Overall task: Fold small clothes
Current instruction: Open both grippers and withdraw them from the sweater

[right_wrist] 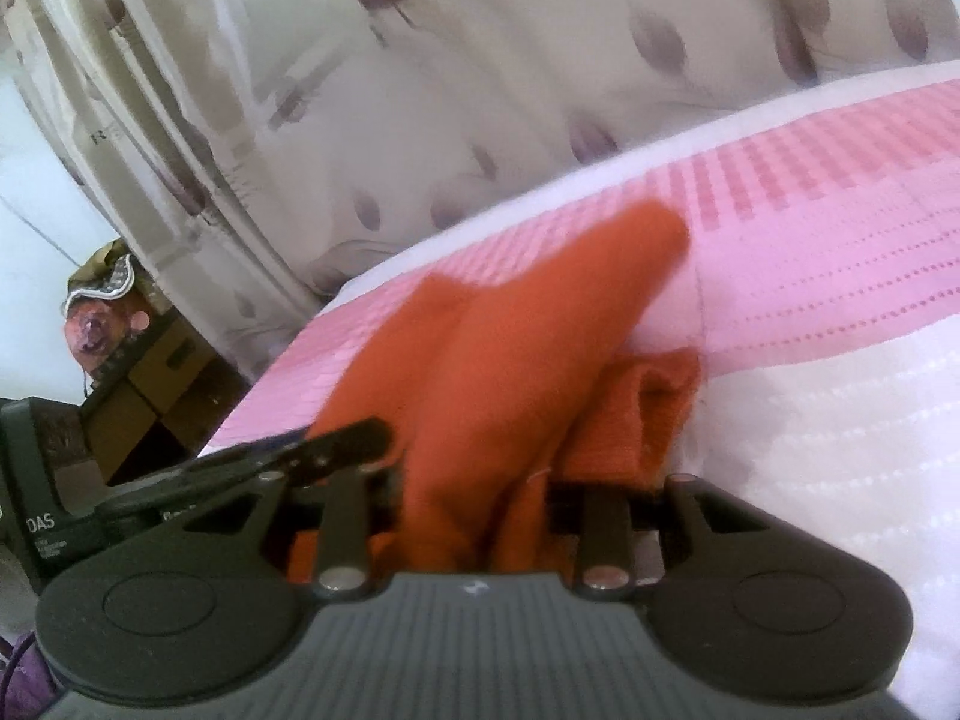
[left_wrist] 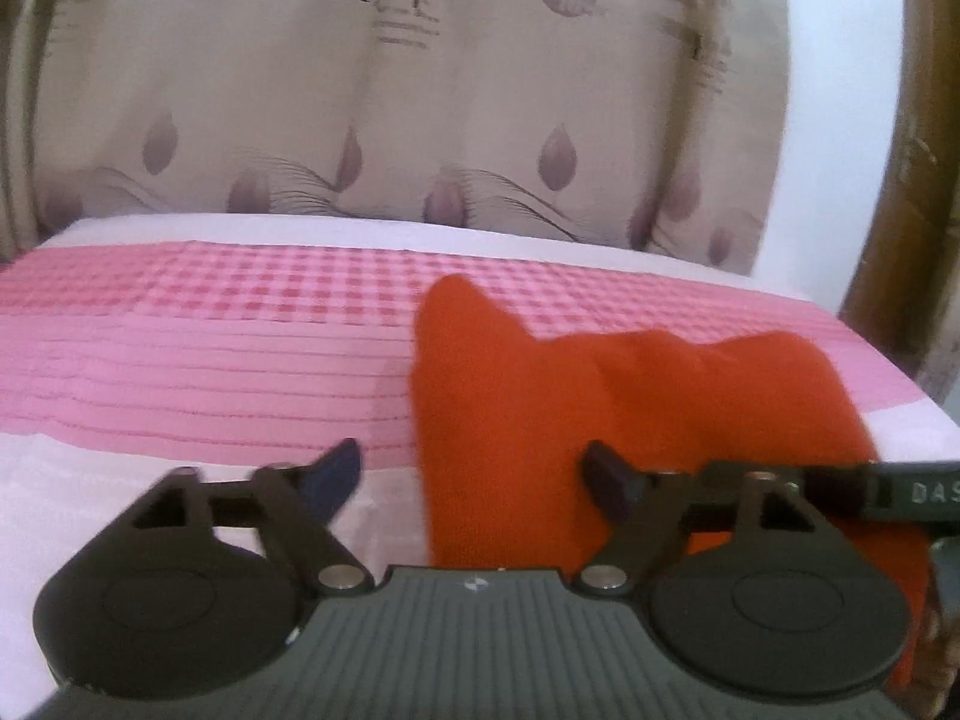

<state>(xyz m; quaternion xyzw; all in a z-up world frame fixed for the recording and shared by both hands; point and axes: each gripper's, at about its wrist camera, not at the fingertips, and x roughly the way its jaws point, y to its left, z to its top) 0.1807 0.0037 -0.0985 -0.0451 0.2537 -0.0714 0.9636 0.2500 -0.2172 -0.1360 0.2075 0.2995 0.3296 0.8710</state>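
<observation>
The orange cloth [left_wrist: 600,396] lies on a bed with a pink and white cover [left_wrist: 198,354]. In the left wrist view it sits in the lower right of the frame, with one pointy corner sticking up toward the middle. It looks lumpy and only partly folded.

The left tongs [left_wrist: 474,474] are spread wide. The edge of the cloth lies between the two fingers, but they do not press on it. One finger is over the bare cover and the other is over the cloth.

The right tongs [right_wrist: 474,498] are at the bottom middle of the right wrist view. They pinch a bunch of the orange cloth [right_wrist: 498,360], which runs up from the fingers toward the middle of the frame. A rolled bit of it hangs loose to the right.

A flowery curtain [left_wrist: 390,120] hangs behind the bed.

What could go wrong? I think only one side of the cloth is held now. If the right tongs pull, the free side could drag and bunch up, and the fold would come out crooked. The rolled bit could also get trapped inside the fold and make a bump. The picture is blurry, so the hands may be moving fast, which could shake the cloth open.
</observation>
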